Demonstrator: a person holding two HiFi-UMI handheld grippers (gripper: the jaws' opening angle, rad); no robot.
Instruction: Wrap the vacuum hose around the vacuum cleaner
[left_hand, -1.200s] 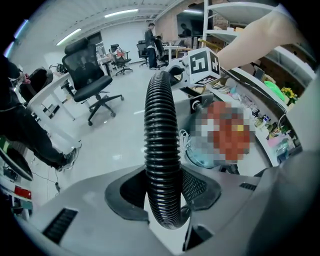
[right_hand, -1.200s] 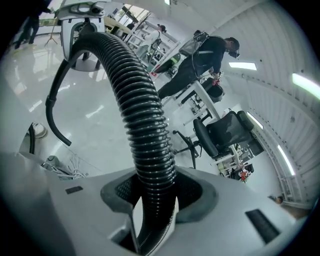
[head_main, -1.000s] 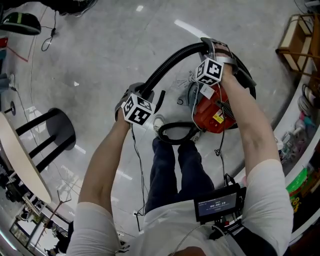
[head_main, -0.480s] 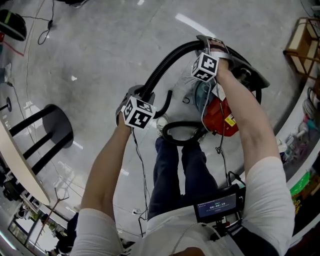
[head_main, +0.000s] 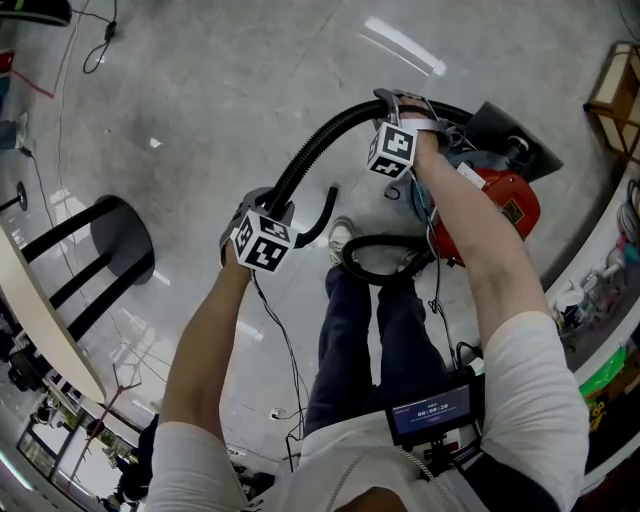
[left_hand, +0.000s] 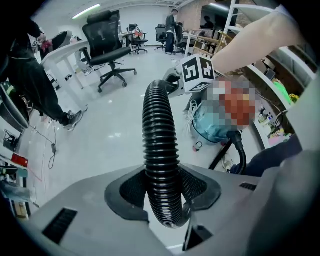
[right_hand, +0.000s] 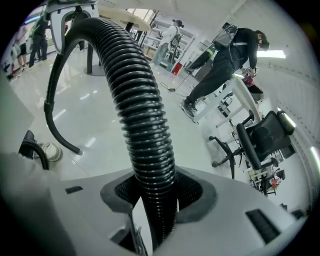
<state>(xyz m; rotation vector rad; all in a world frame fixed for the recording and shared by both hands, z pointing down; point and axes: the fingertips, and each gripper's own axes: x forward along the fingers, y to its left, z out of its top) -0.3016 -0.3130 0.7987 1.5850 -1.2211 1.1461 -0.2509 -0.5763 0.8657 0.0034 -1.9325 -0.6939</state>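
A black ribbed vacuum hose arcs over the floor between my two grippers. My left gripper is shut on the hose near its lower left end, the pads pressing both sides. My right gripper is shut on the hose at the top of the arc, just above the red vacuum cleaner. The vacuum lies on the floor at the right with a teal part and white cord beside it. A second black hose loop lies by the person's feet.
A black stool stands at the left beside a curved white desk edge. Shelves with bright items line the right side. Office chairs and other people stand farther off. Thin cables trail over the grey floor.
Both grippers have moved with the hose, the left one down and left, the right one up and left in the head view. The vacuum cleaner now shows farther right.
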